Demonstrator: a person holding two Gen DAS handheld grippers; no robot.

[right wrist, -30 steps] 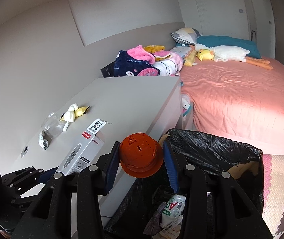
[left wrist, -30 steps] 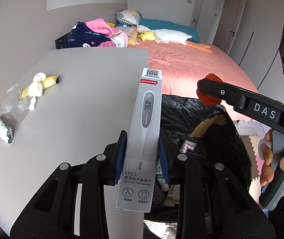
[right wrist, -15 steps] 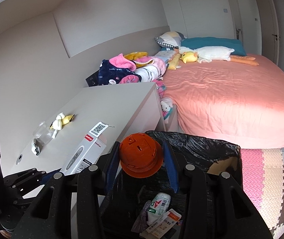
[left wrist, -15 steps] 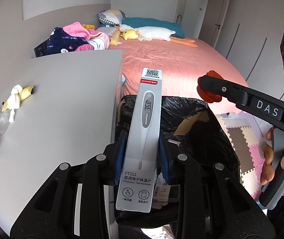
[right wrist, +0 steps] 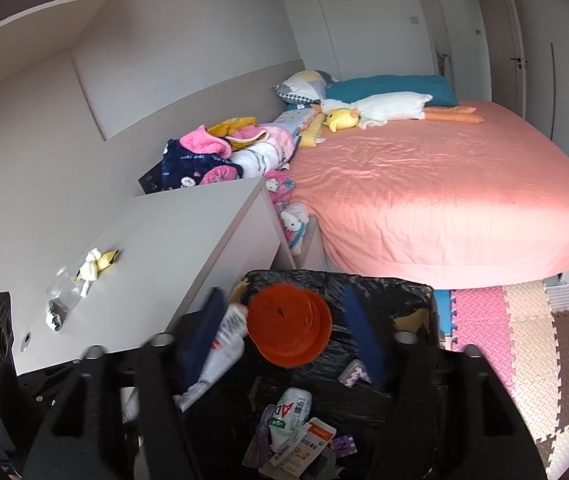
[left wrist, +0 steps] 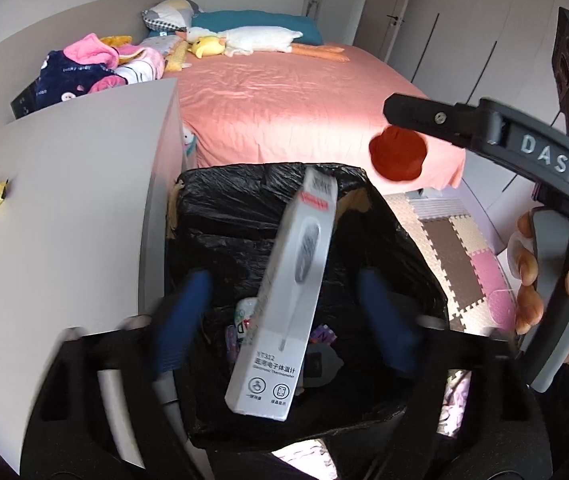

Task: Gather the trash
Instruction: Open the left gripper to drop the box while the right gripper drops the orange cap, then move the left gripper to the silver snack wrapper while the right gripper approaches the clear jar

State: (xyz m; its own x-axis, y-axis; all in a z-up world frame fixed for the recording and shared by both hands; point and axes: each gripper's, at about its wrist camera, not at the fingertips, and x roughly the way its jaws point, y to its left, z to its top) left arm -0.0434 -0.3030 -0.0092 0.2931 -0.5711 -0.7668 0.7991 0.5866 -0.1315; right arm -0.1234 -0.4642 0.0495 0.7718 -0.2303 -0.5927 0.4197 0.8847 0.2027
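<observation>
**binwatcher:** Looking at both claws, they're over the black trash bag (left wrist: 268,216) and have just been opening. The left gripper (left wrist: 284,320) has its blue pads wide apart, and the thermometer box (left wrist: 284,300) sits loose between them, tilted, touching neither as far as one can tell. Same story for the right gripper (right wrist: 284,336): jaws spread, the orange cap (right wrist: 290,330) free in the gap, nothing gripped.

**tidy_tom:** So what goes wrong from there?

**binwatcher:** The box is long and leaning. Below the left claw the bag already holds a bottle and scraps, so the box could probably land on end and stay propped against the rim just ahead. The cap is the riskier one. From the left view it looks close to the bag's far right edge, so it might clip the rim and roll onto the foam floor mat (left wrist: 464,240) beyond.

**tidy_tom:** And the rest?

**binwatcher:** Farther out, left of both claws, a banana peel with tissue (right wrist: 96,264) and a clear plastic cup (right wrist: 62,284) are on the grey desk (right wrist: 172,240), not yet collected. The pink bed (right wrist: 444,200) is well past everything.
</observation>
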